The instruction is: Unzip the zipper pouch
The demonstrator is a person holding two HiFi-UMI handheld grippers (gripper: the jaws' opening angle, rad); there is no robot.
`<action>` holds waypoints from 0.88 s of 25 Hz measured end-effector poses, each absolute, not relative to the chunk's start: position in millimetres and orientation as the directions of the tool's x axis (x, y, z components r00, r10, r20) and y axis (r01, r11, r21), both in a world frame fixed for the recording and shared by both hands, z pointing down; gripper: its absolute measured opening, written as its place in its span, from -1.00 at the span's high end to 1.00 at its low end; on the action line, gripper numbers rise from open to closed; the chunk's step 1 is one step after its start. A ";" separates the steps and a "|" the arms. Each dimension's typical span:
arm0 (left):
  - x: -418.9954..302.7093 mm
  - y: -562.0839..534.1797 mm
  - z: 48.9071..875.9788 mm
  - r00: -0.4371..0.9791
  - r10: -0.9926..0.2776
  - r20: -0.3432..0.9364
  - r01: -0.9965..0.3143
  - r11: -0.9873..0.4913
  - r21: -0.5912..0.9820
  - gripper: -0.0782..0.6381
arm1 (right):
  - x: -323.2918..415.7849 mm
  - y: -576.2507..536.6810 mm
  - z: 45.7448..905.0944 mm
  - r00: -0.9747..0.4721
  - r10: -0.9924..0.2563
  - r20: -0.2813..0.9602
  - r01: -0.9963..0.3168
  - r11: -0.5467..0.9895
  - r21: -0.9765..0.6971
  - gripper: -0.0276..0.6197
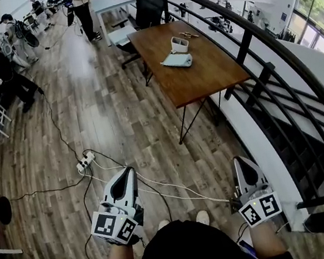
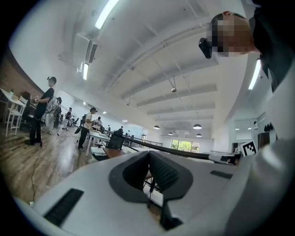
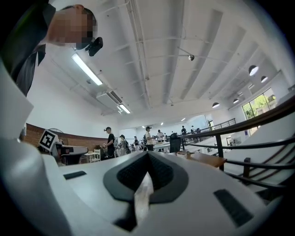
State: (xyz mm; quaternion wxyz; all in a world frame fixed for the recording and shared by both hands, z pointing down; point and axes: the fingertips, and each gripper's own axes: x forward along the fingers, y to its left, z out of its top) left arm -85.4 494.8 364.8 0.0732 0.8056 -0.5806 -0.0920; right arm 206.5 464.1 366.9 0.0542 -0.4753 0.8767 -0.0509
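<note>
Lying flat near the middle of the brown bench (image 1: pixel 202 78), the pale zipper pouch (image 1: pixel 176 60) is well ahead of the person, and neither tool touches it. At this range it is too small to tell whether its zip is open or closed. A small white container (image 1: pixel 179 44) stands just behind it, and a black chair (image 1: pixel 149 3) is at the bench's far end. A dark railing (image 1: pixel 274 62) curves along the bench's right side. On the wooden floor (image 1: pixel 102 105) between bench and person lies a white power strip (image 1: pixel 85 161) with cables running from it. The left hand-held gripper (image 1: pixel 125 174) and right hand-held gripper (image 1: pixel 240 161) hang low by the person's body, each with its jaws pressed fully together and nothing between them.
</note>
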 end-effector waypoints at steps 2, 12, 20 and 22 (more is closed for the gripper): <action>-88.1 496.7 363.7 0.307 -0.950 -0.063 -0.923 -0.313 0.223 0.74 | 203.9 465.5 365.0 -0.544 -0.837 -0.057 -0.824 0.546 -0.152 0.93; -91.6 500.8 364.8 0.324 -0.944 -0.066 -0.918 -0.331 0.218 0.74 | 191.3 469.1 366.0 -0.553 -0.830 -0.068 -0.814 0.556 -0.168 0.93; -106.3 501.7 362.1 0.346 -0.935 -0.074 -0.917 -0.354 0.184 0.73 | 166.7 471.4 355.3 -0.547 -0.834 -0.075 -0.826 0.552 -0.116 0.71; -116.2 503.4 362.3 0.348 -0.934 -0.078 -0.915 -0.357 0.190 0.64 | 158.4 475.7 352.2 -0.535 -0.841 -0.084 -0.835 0.541 -0.102 0.54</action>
